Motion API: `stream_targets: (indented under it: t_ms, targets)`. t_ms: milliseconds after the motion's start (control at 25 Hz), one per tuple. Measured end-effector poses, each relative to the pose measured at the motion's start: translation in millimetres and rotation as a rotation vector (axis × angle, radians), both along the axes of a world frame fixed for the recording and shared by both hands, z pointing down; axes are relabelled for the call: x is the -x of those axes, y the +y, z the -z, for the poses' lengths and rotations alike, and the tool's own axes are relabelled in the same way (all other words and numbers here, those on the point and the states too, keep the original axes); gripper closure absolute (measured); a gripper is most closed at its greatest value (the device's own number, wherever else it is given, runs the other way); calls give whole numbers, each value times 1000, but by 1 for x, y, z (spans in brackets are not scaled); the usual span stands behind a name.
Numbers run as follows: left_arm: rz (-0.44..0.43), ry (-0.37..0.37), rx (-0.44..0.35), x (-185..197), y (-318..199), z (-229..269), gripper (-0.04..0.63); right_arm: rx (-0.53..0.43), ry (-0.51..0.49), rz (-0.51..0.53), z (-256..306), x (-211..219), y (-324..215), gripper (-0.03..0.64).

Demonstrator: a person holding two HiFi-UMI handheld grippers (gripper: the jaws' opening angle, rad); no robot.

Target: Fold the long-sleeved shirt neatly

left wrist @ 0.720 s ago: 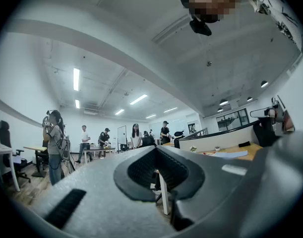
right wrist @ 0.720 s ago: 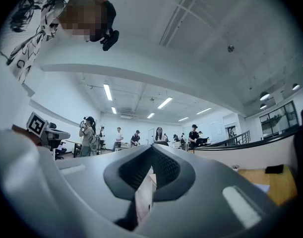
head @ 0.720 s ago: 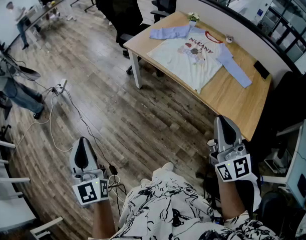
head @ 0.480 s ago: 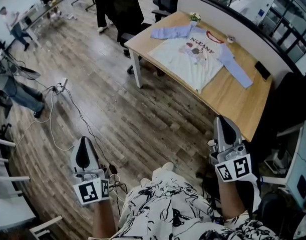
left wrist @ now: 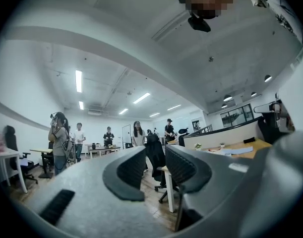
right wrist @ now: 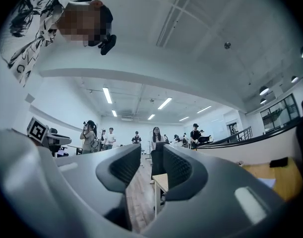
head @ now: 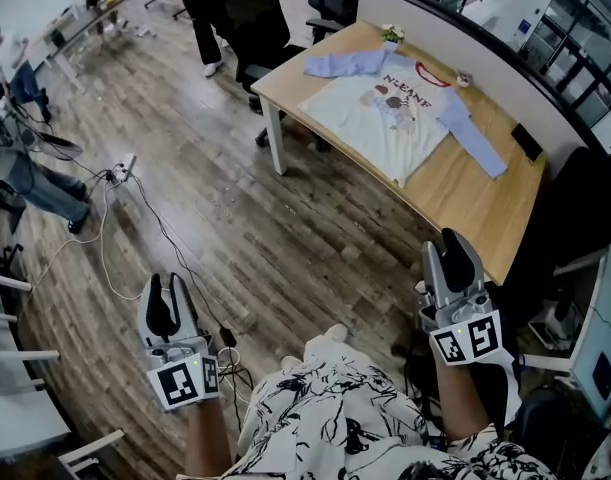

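A long-sleeved shirt (head: 400, 108), white body with pale blue sleeves and a printed front, lies spread flat on the wooden table (head: 465, 193) at the upper right of the head view. Both grippers hang over the wood floor, well short of the table. My left gripper (head: 162, 286) sits at the lower left, its jaws slightly apart with nothing between them. My right gripper (head: 453, 243) is near the table's front corner, also slightly parted and empty. The left gripper view shows its jaws (left wrist: 155, 165) apart, with the table (left wrist: 240, 148) beyond on the right. The right gripper (right wrist: 152, 162) looks the same.
Black office chairs (head: 250, 28) stand left of the table and a dark chair (head: 575, 208) on its right. A grey partition (head: 465, 38) backs the table. A small plant (head: 392, 34) and a black flat object (head: 526, 141) rest on it. Cables and a power strip (head: 120, 175) cross the floor; people stand far off.
Both grippers' jaws, closed together in the earlier frames, now stand a little apart. The hands have stayed in about the same place. People in the background have walked.
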State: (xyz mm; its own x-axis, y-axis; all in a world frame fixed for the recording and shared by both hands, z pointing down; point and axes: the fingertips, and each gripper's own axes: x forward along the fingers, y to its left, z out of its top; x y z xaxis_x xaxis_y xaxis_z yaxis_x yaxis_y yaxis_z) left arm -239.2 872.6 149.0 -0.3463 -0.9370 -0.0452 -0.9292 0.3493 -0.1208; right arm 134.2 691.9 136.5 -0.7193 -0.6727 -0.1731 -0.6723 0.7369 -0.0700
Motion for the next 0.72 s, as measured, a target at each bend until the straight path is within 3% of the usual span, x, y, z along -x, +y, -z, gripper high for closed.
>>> stream_targets:
  t_ms: [160, 440, 720]
  targets:
    - [7, -10, -6, 5, -1, 0, 356, -4, -7, 6, 1, 5, -2, 357]
    - [8, -14, -18, 7, -13, 1, 117, -1, 2, -4, -3, 4, -13, 179]
    - [9, 3, -2, 2, -43, -3, 78, -1, -1, -10, -10, -4, -39, 149]
